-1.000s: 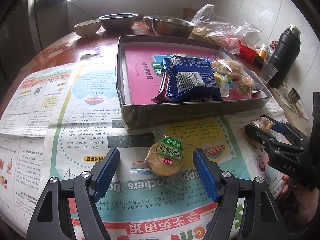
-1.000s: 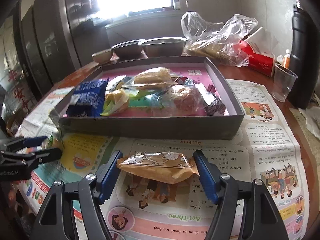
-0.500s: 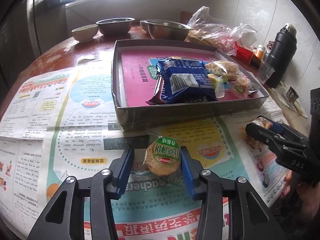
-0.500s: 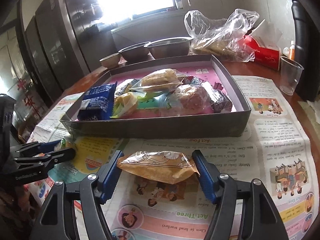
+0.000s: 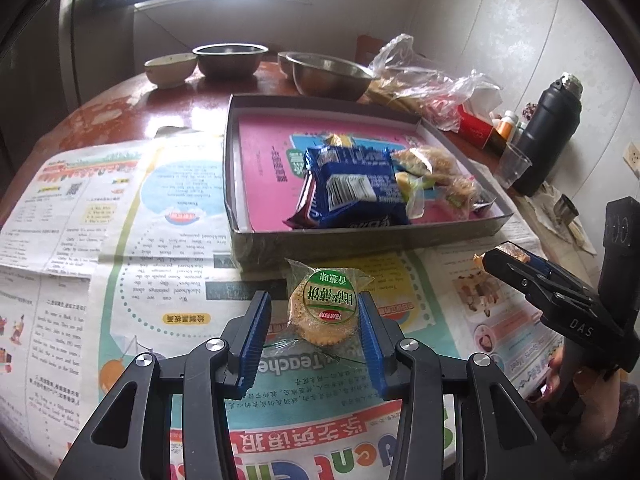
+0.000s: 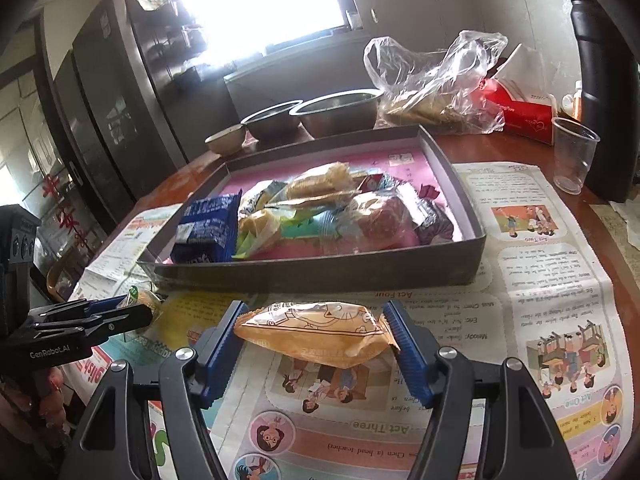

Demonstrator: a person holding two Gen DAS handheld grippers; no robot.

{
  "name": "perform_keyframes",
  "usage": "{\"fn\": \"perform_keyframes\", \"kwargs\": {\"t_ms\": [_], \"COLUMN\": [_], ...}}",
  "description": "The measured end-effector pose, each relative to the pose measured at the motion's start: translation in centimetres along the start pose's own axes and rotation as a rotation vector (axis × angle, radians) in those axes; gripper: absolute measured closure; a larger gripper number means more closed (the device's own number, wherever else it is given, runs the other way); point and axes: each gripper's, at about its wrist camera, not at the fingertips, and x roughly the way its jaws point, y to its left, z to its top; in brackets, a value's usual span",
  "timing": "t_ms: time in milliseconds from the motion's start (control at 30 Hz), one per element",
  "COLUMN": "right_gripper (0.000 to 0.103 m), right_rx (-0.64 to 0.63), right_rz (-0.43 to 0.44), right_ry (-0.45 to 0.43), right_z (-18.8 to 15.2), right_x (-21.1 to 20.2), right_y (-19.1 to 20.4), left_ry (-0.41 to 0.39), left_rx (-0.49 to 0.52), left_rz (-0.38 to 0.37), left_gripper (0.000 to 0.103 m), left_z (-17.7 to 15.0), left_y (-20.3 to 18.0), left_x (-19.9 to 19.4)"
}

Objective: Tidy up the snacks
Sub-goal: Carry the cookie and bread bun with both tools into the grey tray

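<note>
My left gripper [image 5: 316, 320] is shut on a round cracker pack [image 5: 326, 312] with a green label and holds it above the newspaper, just in front of the grey tray [image 5: 360, 236]. My right gripper [image 6: 316, 336] is shut on an orange bread packet [image 6: 316, 332], lifted in front of the same tray [image 6: 320, 270]. The tray holds a blue biscuit pack [image 5: 352, 188] and several wrapped snacks [image 6: 320, 204]. Each gripper shows in the other's view, the right one [image 5: 504, 258] at the right and the left one [image 6: 132, 308] at the left.
Newspaper [image 5: 152, 216] covers the round wooden table. Metal bowls [image 5: 328, 74] and a ceramic bowl [image 5: 170, 70] stand behind the tray. A plastic bag [image 6: 436, 88], red tissue box [image 6: 520, 112], clear cup [image 6: 574, 154] and black flask [image 5: 548, 132] are at the right.
My left gripper closed on the cracker pack and lifted it. My right gripper, holding the bread packet throughout, rose off the newspaper.
</note>
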Motion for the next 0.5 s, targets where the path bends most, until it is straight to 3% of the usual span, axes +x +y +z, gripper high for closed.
{"fn": "perform_keyframes", "kwargs": {"t_ms": [500], "right_gripper": [0.034], "right_rx": [-0.014], "right_rz": [0.032], "right_ry": [-0.048], "right_z": [2.0], "right_x": [-0.5], "right_y": [0.1], "left_ry": [-0.075], "left_rx": [-0.040], "left_rz": [0.036], "left_gripper": [0.058], "left_z": [3.2], "left_y": [0.4], "left_x": [-0.7]}}
